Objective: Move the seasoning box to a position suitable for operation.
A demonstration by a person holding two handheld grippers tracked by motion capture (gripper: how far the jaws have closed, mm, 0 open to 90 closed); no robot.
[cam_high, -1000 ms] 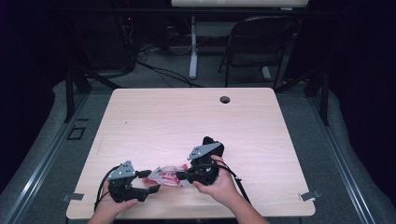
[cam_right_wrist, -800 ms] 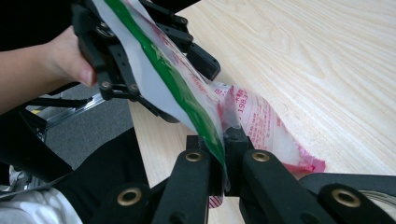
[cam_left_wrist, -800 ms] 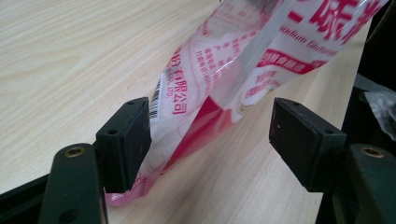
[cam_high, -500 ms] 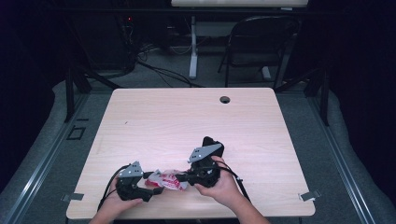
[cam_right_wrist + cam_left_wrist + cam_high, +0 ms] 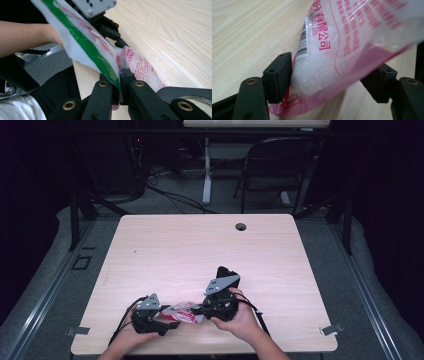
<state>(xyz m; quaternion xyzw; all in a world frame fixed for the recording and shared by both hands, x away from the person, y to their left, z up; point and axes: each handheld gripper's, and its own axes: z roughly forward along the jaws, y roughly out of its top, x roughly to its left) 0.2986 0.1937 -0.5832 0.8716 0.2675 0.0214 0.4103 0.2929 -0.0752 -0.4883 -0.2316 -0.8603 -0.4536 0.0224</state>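
A clear plastic bag [image 5: 184,312] with red print, and a green band on one side, hangs between my two grippers near the table's front edge. My right gripper [image 5: 201,310] points left and is shut on the bag's right end. In the right gripper view, the jaws [image 5: 120,77] pinch the crumpled film of the bag [image 5: 87,47]. My left gripper [image 5: 169,318] points right with its jaws wide apart. In the left gripper view, the bag [image 5: 342,45] droops between the jaws of my left gripper [image 5: 330,78]. The left pad [image 5: 279,72] touches its edge, by the barcode.
The light wood table [image 5: 200,250] has a round cable hole [image 5: 241,226] at the back. A dark chair [image 5: 280,165] and cables stand on the floor beyond it. The person's forearm [image 5: 25,37] and the left gripper's grey plate [image 5: 95,6] appear in the right gripper view.
My left gripper has moved right and slightly down, closing in on the bag so that its left end now lies between the jaws. My right gripper has stayed put.
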